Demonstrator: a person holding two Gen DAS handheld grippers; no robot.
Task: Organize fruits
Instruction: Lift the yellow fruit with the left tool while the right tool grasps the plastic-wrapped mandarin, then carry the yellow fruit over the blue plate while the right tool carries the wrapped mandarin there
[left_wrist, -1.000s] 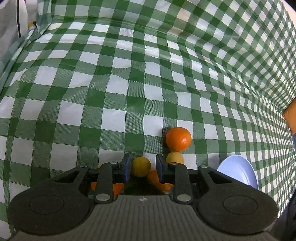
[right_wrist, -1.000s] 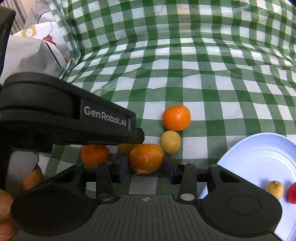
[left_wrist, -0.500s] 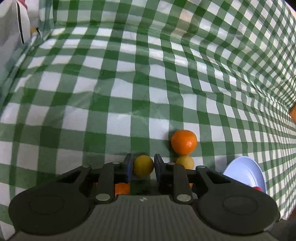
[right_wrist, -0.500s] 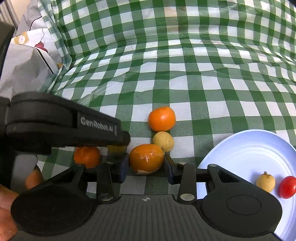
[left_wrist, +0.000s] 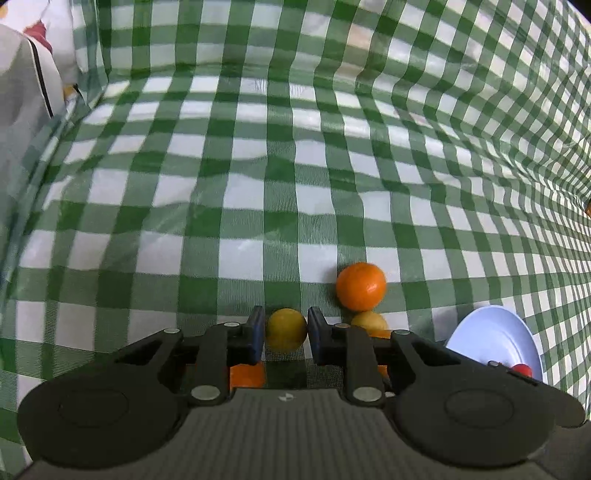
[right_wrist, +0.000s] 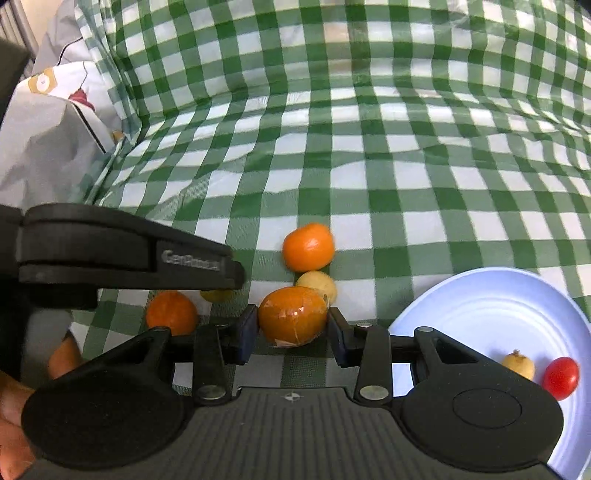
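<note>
On the checked table (left_wrist: 258, 206), going left to right, the left gripper (left_wrist: 286, 328) comes first: a second ago its jaws stood a little wider round the small yellow fruit (left_wrist: 286, 329), and now they have pinched in and sit clamped on its 2 sides. An orange (right_wrist: 170, 312) lies loose on the cloth just below that tool. Next, the right gripper (right_wrist: 291, 326) is clamped on a bigger orange fruit (right_wrist: 292, 320), its jaws no different from a second ago. Just beyond it, a pale yellow fruit (right_wrist: 318, 286) touches another orange (right_wrist: 308, 246). Farthest right is the white plate (right_wrist: 480, 306), already holding a small yellow fruit and a red tomato (right_wrist: 560, 373). Both hands have hardly shifted. With 2 grips set, I'd judge the next step is to lift and carry both fruits over to the plate.
</note>
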